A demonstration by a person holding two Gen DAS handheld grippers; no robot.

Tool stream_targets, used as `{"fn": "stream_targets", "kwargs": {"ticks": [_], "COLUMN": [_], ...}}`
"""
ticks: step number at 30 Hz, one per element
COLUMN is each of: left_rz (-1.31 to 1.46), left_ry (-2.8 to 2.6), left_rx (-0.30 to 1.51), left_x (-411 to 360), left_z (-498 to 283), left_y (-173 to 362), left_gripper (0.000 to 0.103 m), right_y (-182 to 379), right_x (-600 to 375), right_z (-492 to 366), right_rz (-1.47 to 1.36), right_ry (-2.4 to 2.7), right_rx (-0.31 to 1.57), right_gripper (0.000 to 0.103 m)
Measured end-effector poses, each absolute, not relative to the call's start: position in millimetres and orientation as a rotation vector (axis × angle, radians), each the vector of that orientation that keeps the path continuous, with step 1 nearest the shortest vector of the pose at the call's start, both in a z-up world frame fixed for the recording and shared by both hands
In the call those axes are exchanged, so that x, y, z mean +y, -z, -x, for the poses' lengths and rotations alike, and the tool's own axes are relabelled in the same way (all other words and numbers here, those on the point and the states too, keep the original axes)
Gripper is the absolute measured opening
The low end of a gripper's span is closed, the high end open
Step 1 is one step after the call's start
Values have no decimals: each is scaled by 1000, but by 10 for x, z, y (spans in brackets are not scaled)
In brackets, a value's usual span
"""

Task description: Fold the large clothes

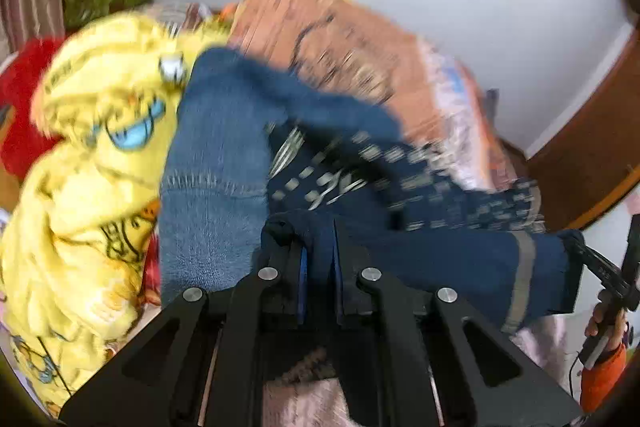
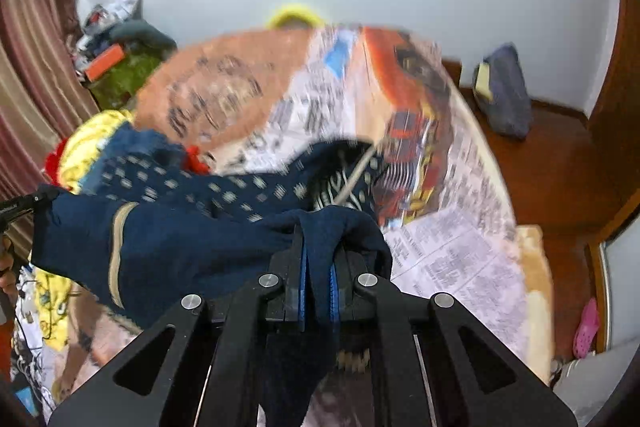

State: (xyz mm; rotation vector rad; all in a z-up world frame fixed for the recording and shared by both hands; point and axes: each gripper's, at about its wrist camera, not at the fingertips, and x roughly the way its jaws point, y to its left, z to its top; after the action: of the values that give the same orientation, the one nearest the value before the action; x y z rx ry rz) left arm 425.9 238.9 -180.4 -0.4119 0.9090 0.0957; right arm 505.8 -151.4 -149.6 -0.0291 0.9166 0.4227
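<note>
Grippers both clamped on one dark blue garment (image 1: 448,251). Left gripper (image 1: 318,267): jaws nearly closed, a fold of cloth pinched between the blue pads. Right gripper (image 2: 318,267): same, cloth bunched over its tips. Garment stretched between them, raised above the bed (image 2: 452,259); patterned part trails far side. Yellow blanket (image 1: 100,131) heaped at left. Frames blurred.

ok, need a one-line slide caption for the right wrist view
Right gripper shut on a navy patterned garment, held stretched above a bed covered in a newsprint-and-truck sheet.
</note>
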Motion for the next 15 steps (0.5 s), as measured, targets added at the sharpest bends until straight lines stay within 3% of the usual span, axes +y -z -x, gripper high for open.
{"fn": "stream_targets", "kwargs": {"ticks": [3,9,11,13,15], "left_rz": [414,221,172,146,157], "left_ry": [-95,-86,-90,-95,-75], "left_rx": [916,933,942,939,922], "left_x": [2403,2178,2119,2085,2079], "left_z": [-4287,-4256,-4220,-4123,-3986], "left_y": [2023,1943,1884,1813,1743], "left_gripper": [13,15,26,50,52], "right_y": [1758,1743,1682,1607,1529], "right_x": [-1497,-1472,-1439,-1414,-1428], "right_z": [-5124,-5003,-4947,-4848,-4736], "right_rz": [55,143,207,281,326], "right_ry": [-419,-434,-428,-391,-373], "right_rx": [957,936,940,920,881], "right_gripper": [9,24,28,39,44]}}
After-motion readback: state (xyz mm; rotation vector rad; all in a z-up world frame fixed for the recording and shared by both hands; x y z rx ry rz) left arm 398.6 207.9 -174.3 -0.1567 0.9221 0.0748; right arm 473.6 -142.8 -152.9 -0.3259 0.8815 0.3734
